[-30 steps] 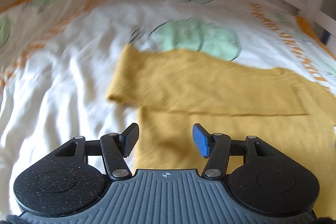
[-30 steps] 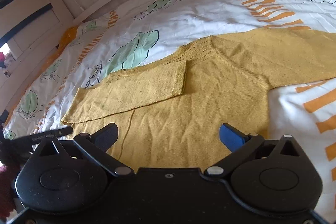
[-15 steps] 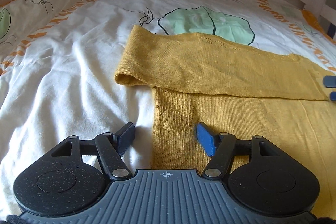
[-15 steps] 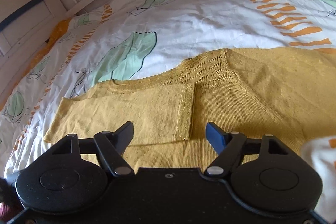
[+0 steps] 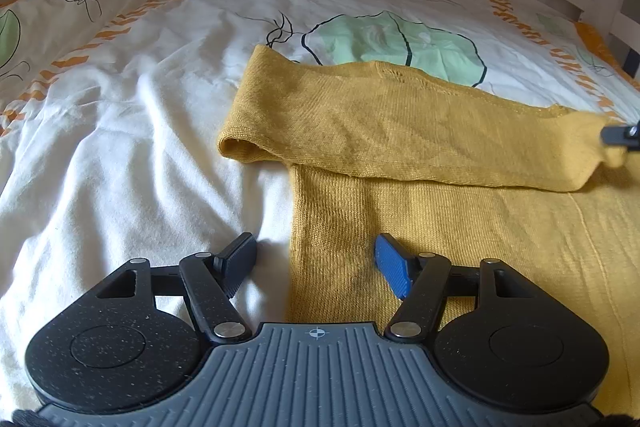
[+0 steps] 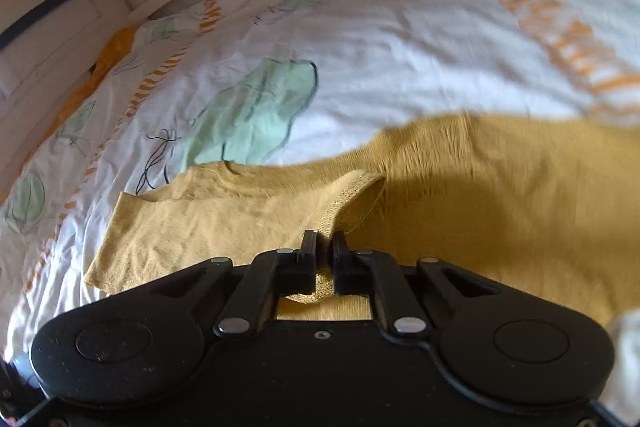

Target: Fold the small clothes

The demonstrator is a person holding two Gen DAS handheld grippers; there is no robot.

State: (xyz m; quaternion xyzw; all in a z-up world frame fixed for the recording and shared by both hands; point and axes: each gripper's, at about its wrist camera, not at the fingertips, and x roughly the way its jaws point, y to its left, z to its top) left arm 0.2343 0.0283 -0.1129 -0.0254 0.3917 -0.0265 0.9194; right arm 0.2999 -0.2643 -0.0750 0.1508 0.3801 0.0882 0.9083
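Since the earlier frame the right gripper (image 6: 324,247) has slid in over the folded sleeve (image 6: 224,223), its jaws just closing from wide apart onto the sleeve's cuff (image 6: 352,199), which now lifts at their tips. The left gripper (image 5: 316,261) waits at six o'clock, jaws about half open and holding nothing, straddling the side edge of the yellow knit sweater (image 5: 460,227) spread on the patterned bed cover (image 5: 140,107). One sleeve already lies across the chest; the other sleeve and the body folds appear still to come.
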